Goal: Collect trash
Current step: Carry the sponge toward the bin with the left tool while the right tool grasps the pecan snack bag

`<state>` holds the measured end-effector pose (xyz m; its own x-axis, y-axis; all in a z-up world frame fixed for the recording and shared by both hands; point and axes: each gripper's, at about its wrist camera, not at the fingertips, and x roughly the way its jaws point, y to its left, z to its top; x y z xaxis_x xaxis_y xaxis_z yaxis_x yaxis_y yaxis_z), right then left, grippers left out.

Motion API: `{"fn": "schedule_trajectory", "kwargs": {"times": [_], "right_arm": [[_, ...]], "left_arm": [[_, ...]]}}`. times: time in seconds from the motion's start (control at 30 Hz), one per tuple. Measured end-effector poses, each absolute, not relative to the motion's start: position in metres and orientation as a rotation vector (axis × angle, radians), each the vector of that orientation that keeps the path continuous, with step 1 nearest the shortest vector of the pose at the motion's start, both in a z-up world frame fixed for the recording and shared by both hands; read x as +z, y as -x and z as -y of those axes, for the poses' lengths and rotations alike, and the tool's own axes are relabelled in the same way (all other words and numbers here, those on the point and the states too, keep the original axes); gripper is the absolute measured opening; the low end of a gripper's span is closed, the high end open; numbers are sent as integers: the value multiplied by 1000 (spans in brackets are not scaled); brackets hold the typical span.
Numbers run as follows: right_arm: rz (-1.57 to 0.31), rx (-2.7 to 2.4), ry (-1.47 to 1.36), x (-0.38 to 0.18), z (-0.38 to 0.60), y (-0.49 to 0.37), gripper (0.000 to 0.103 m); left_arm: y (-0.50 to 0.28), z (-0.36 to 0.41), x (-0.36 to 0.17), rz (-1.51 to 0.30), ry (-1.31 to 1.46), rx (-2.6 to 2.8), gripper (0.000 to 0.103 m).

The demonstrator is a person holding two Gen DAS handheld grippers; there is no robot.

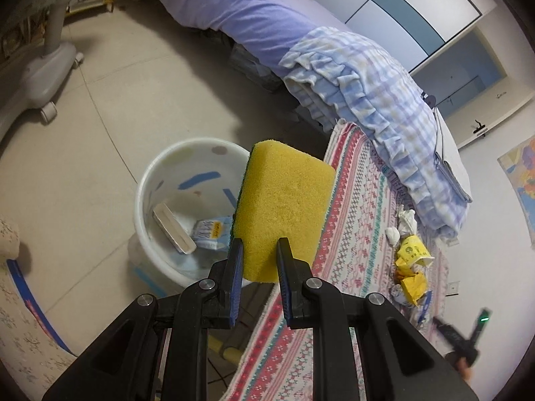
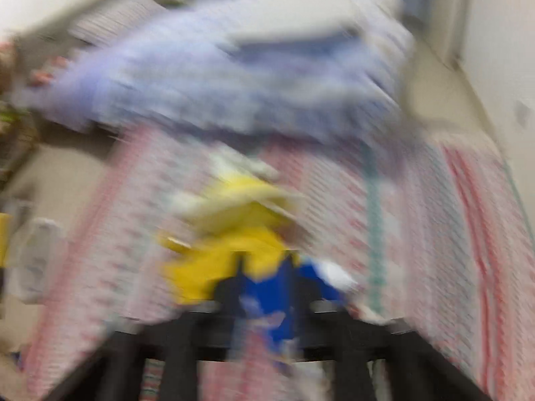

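Observation:
My left gripper [image 1: 259,250] is shut on a yellow sponge [image 1: 284,207] with a green scouring side, held over the near rim of a white bin [image 1: 187,153]. In the bin lie a white box and a blue-white packet [image 1: 210,234]. On the striped blanket [image 1: 354,234] to the right sits a pile of yellow wrappers [image 1: 413,260] and crumpled white tissue [image 1: 406,220]. The right wrist view is badly blurred: my right gripper [image 2: 264,267] is just behind the yellow wrappers [image 2: 234,234], with something blue [image 2: 267,297] between its fingers; grip unclear.
A bed with a lilac sheet [image 1: 240,10] and a checked blue quilt [image 1: 378,80] runs behind the blanket. A grey wheeled stand [image 1: 43,77] is on the tiled floor at the left. Floral fabric [image 1: 20,320] lies at the lower left.

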<state>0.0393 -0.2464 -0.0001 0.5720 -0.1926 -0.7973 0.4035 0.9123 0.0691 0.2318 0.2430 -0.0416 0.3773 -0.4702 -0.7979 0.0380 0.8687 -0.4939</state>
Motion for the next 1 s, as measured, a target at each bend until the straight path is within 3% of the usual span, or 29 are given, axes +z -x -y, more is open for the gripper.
{"fn": "schedule_trajectory", "kwargs": {"times": [0.03,0.17,0.3,0.33,0.37,0.47,0.77,1.0], "right_arm": [[-931,-396,-278,-12,256,-36,77],[-1097,-463,-532,-76,291,-19,78],[-1104,-479,-772,-111,312,-7,78],[-1105,-462,-782,-116,311,-8,71],[-1110,-468,-757,-118,309,-10,55],[-1049,-525,-699,-100,303,3,47],[-755,-479,-563,-18,257,21,44],[-820,-33,-399,-19,105,-78,44]], "left_arm": [[-232,-242,-43,-1154,441,-346,21],[-235,-235,-43,-1168,453,-381,21],[-238,-230,-43,-1175,451,-387,21],[-238,-232,-44,-1178,461,-386,21],[-239,-234,-44,-1181,472,-385,21],[-240,-239,-46,-1189,482,-380,21],[-254,-258,-67,-1267,542,-288,21],[-261,-276,-79,-1283,582,-229,21]]}}
